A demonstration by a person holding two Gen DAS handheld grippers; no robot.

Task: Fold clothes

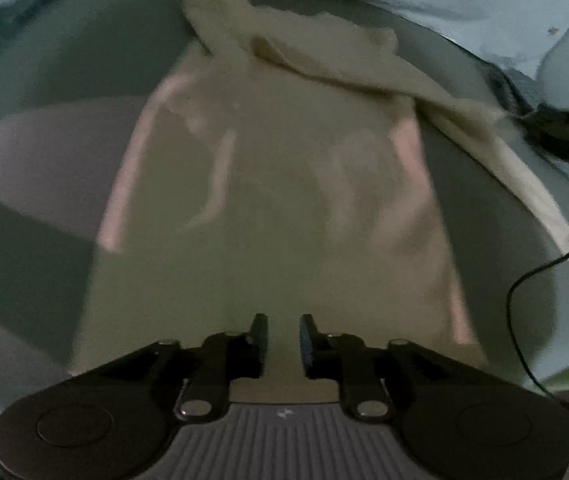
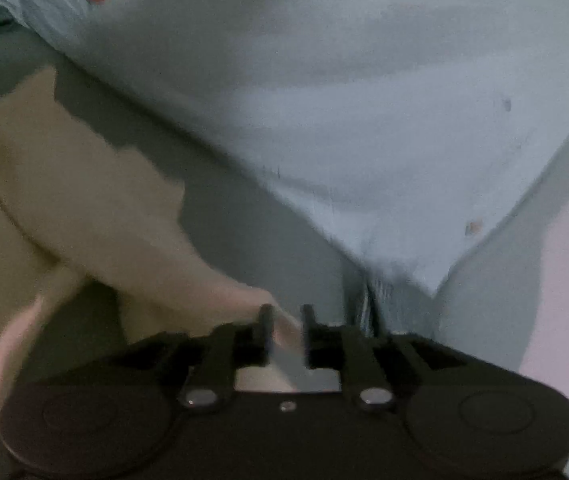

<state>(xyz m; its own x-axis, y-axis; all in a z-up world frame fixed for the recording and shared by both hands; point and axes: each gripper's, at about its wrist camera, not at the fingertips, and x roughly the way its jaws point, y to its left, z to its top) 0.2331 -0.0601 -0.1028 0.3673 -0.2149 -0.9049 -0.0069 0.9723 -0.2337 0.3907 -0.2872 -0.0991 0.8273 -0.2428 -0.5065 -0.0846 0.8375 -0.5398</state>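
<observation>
Looking mid-fold here: cream shirt [image 1: 268,208] spread on the bed [image 1: 64,80], left gripper [image 1: 283,338] and right gripper [image 2: 287,330] fingers both parted and empty, so next they need to grab its sleeve [image 1: 464,128].

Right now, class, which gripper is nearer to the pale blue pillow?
Right. The right gripper sits just below the pillow, over the cream garment's edge. The left gripper hangs over the garment's near end, with the pillow far beyond it.

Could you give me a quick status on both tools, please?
Left tool open above cream garment. Right tool open, garment edge between its fingers. Nothing blocking.
</observation>
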